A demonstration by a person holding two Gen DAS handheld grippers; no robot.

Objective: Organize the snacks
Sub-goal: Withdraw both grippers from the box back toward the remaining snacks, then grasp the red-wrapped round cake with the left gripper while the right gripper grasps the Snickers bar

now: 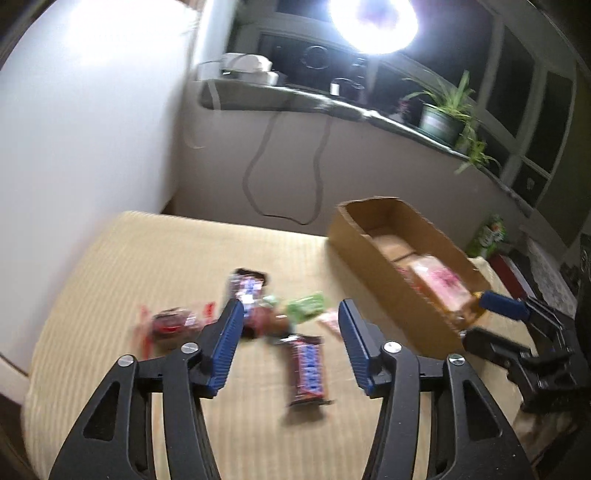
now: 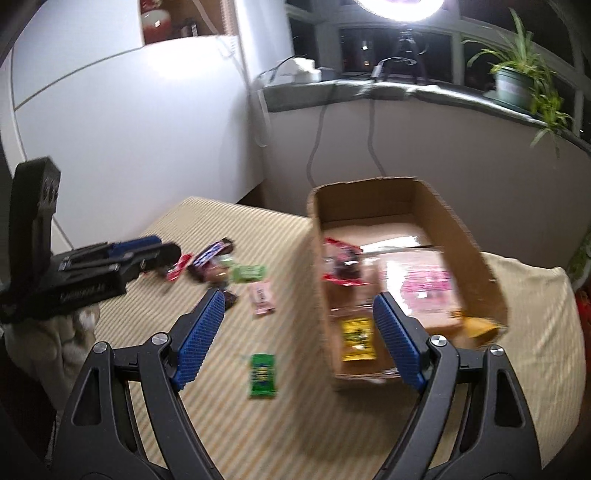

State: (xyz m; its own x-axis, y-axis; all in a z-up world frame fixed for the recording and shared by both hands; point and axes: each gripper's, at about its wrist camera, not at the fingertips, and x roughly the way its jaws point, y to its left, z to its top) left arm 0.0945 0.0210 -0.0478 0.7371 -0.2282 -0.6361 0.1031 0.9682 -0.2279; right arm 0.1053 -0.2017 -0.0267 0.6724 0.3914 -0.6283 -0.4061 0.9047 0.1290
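Observation:
Loose snacks lie on the striped beige tablecloth (image 1: pixel 147 258). Below my open left gripper (image 1: pixel 291 310) are a brown bar with blue lettering (image 1: pixel 308 369), a red wrapper (image 1: pixel 171 321) and a green packet (image 1: pixel 306 308). No snack sits between its pads. The cardboard box (image 1: pixel 406 306) stands to the right with a pink pack (image 1: pixel 439 280) inside. My right gripper (image 2: pixel 299 297) is open and empty over the box's near left corner (image 2: pixel 321 277). In the box lie a yellow packet (image 2: pixel 356 338) and a red packet (image 2: pixel 341 266). A green packet (image 2: pixel 263 374) and a pink packet (image 2: pixel 262 295) lie just left of it.
A white wall (image 1: pixel 92 147) borders the table on the left. Behind it run a windowsill (image 2: pixel 369 90) with a potted plant (image 2: pixel 517 81), a bright ring light (image 1: pixel 373 22) and hanging cables (image 1: pixel 258 177). The picture is blurred by motion.

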